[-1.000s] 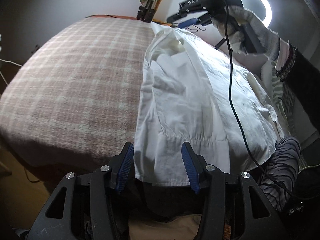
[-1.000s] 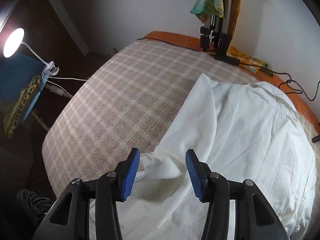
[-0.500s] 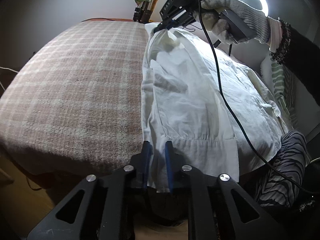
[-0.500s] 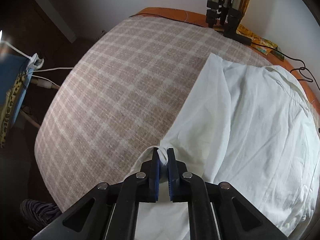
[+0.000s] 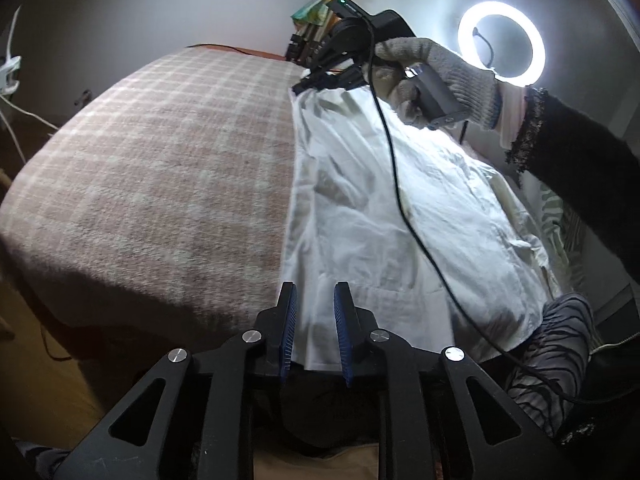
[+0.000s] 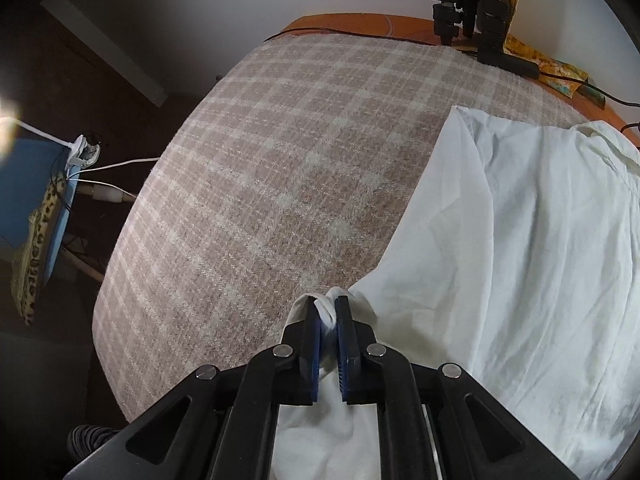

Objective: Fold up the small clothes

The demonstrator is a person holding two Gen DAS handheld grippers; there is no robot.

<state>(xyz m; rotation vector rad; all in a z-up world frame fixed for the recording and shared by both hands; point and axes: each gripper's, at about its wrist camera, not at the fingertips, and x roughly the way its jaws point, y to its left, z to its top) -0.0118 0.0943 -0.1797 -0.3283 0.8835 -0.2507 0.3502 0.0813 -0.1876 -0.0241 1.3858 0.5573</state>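
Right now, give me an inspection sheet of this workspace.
Surface: checked pink blanket, left part bare.
Job's things: one white shirt, spread on the right part, wrinkled.
Clutter: patterned cloth at the far edge.
Grippers: left tongs opening, shirt hem between the pads; right tongs shut on a bunched shirt edge.
Cables: black cable crosses over the shirt; white cables beside the surface.
Surroundings: lit ring light, tripod, plain wall.
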